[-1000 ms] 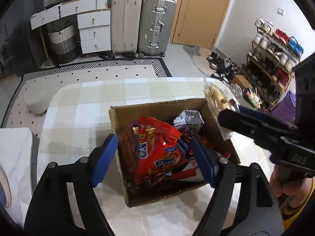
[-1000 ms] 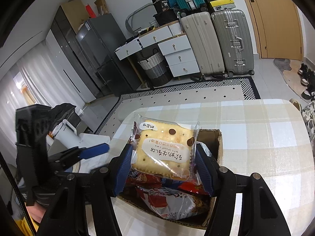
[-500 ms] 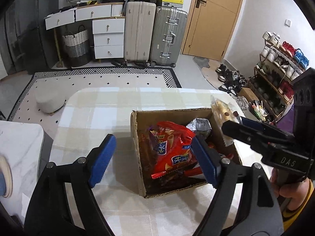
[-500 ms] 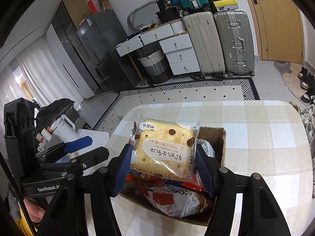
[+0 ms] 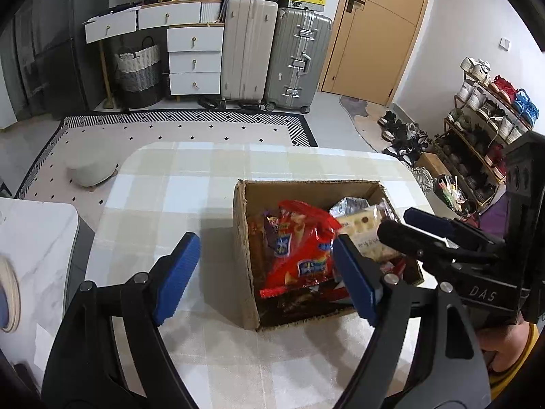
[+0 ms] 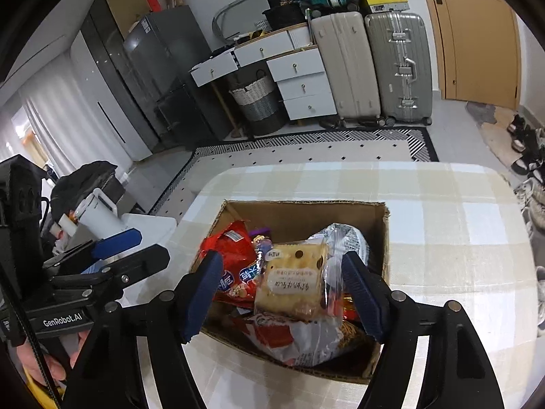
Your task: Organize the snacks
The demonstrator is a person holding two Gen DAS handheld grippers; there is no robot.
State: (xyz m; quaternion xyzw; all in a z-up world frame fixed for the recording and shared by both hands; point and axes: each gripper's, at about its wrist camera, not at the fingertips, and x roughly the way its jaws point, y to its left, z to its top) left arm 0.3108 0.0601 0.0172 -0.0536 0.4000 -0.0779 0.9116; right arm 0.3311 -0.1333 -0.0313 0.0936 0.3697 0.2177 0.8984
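As seen from the left wrist view, the left gripper (image 5: 265,272) hangs above the checked tablecloth (image 5: 190,184) with its blue pads spread wide and nothing between them; the left pad stands over bare cloth, the right pad over the near right part of the cardboard box (image 5: 243,259). The box is open at the top and holds a red snack bag (image 5: 299,245), a silver foil packet (image 5: 347,206) toward the far corner, and a clear-wrapped biscuit pack (image 5: 366,225) lying on the other snacks. The right gripper (image 5: 396,223) reaches in from the right edge above the box's right wall, a hand (image 5: 507,344) behind it.

In the right wrist view, the right gripper (image 6: 282,293) points down into the same box (image 6: 385,235). Its jaws have just been opening: the biscuit pack (image 6: 293,279) lies between the pads, the left pad clear of it; whether the right pad still touches the wrapper's edge cannot be told. The pack rests on the red bag (image 6: 231,255) and on a white-and-red bag (image 6: 299,337) near the box's front wall. The left gripper (image 6: 143,248) appears at the left edge, beside the box, held by a hand (image 6: 44,361).
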